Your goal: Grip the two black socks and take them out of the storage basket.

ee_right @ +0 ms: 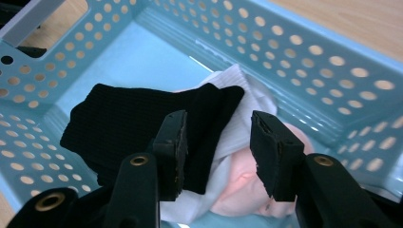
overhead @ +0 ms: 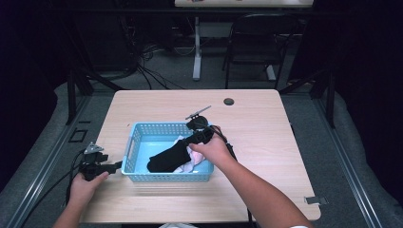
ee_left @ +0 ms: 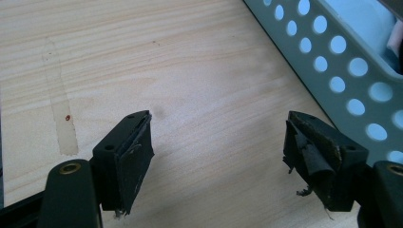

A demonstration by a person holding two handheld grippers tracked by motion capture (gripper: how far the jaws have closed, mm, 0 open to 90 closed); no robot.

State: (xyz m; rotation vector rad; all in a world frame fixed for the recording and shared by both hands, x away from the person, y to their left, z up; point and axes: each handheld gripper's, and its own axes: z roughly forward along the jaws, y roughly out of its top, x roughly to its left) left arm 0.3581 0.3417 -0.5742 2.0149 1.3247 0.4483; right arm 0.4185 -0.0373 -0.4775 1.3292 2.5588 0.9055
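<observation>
Right gripper hangs over the blue basket, jaws apart, nothing between them; the edge of the black sock lies just under the left jaw. Sock rests in the basket atop white cloth and a pink item. Left gripper sits low over the wooden table, jaws wide apart, just beside the basket's outer wall.
</observation>
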